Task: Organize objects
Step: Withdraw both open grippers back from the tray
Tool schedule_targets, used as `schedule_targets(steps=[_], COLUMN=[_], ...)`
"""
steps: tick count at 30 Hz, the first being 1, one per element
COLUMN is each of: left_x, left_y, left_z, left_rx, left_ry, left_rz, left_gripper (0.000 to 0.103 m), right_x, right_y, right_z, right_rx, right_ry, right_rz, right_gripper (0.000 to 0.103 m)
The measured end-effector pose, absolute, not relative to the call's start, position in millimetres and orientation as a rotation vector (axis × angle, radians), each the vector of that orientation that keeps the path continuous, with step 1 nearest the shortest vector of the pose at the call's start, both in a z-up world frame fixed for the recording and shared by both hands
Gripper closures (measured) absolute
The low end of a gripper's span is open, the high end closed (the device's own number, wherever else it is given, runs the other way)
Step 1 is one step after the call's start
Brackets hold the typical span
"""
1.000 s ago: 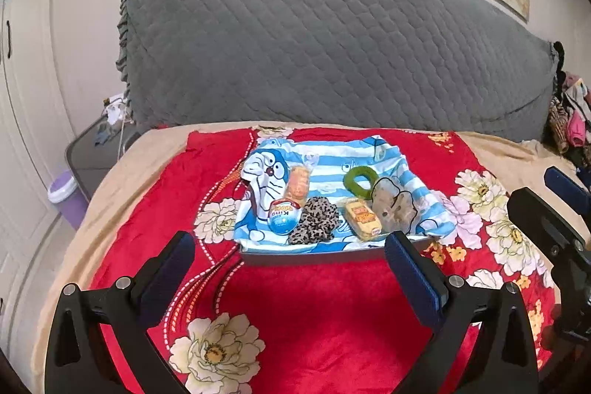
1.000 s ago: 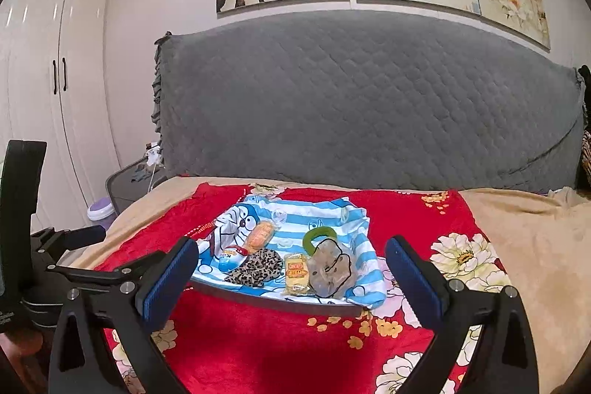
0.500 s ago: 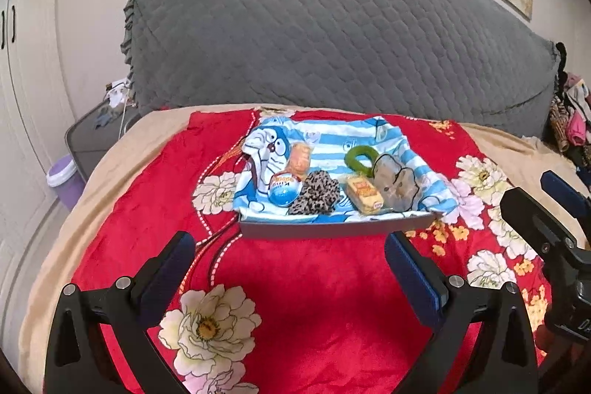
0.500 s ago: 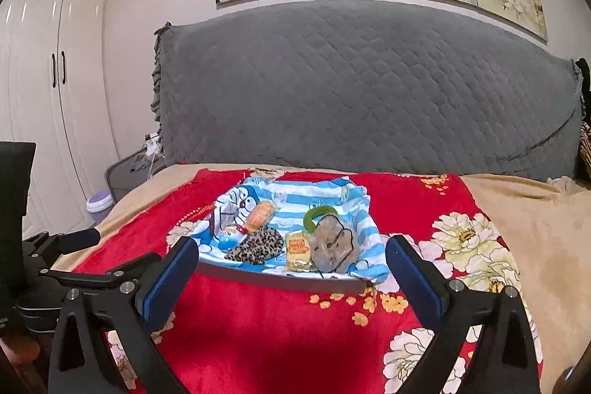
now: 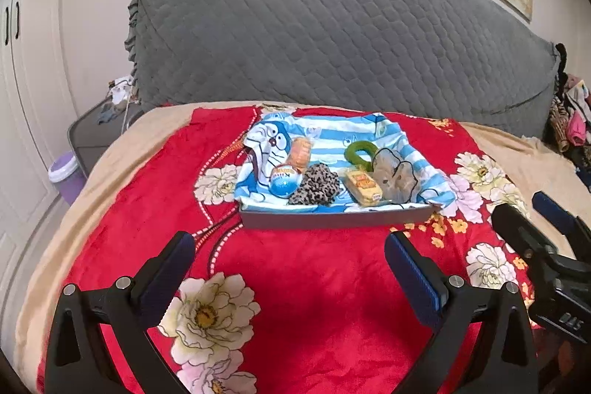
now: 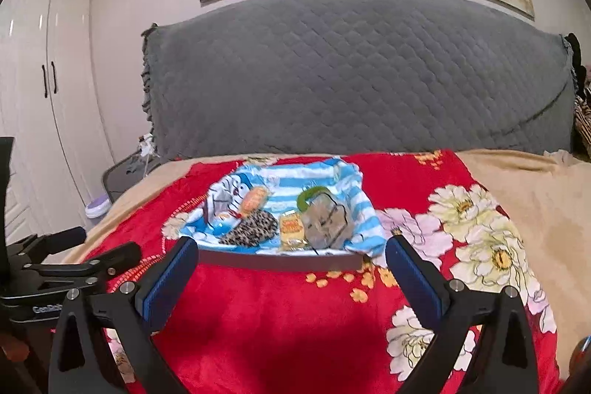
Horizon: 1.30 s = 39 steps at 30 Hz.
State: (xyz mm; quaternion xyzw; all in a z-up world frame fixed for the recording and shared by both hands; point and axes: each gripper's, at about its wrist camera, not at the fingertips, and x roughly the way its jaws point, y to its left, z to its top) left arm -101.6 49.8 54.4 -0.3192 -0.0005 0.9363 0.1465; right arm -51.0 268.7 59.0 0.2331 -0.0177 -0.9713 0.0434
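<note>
Left gripper [image 5: 289,259] and right gripper [image 6: 289,259], fingers wide apart, empty.

Bed with a beige cover [image 5: 122,154] and grey quilted headboard [image 5: 332,32], spread with a red plush blanket printed with white flowers [image 5: 314,283]. On the blanket, a shallow grey tray [image 5: 332,219] lined with a blue-and-white striped cartoon cloth [image 5: 332,132].

We note both grippers share one build. The left gripper [image 5: 289,259] has matte black angular finger arms, blue ribbed pads [image 5: 413,274] and silver screw heads at the pivots. The right gripper [image 6: 291,264] matches it: blue pads [image 6: 168,277], silver screws. White lettering marks each black body; we cannot read it.
</note>
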Motion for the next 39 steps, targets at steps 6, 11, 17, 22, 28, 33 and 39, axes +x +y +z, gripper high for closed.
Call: schedule_targets(steps=[6, 11, 17, 22, 28, 33, 39], left_x=[-103, -103, -107, -107, -109, -114, -111], left_y=[51, 51, 45, 42, 41, 38, 39], left_z=[40, 30, 14, 3, -12, -26, -37], left_rx=[-0.958, -0.974, -1.026, -1.034, -1.060, -1.117, -1.128], left_ry=[0.013, 0.023, -0.040, -0.032, -0.032, -0.069, -0.010], left_rz=[2.683, 2.669, 2.644, 2.656, 2.623, 2.577, 2.599], left_gripper=[0.001, 0.001, 0.001, 0.001, 0.001, 0.001, 0.001], right_x=[-52, -51, -52, -51, -52, -51, -47], right_y=[267, 266, 271, 273, 269, 263, 261], right_z=[43, 37, 25, 20, 2, -5, -10], right_rx=[0.766, 0.780, 0.830, 0.843, 0.927, 0.963, 0.988], right_ry=[-0.001, -0.006, -0.054, -0.049, -0.026, 0.020, 0.029], right_rz=[-2.980, -2.984, -2.992, -3.012, -2.998, -2.988, -2.983], right_gripper=[0.001, 0.001, 0.001, 0.001, 0.001, 0.001, 0.001])
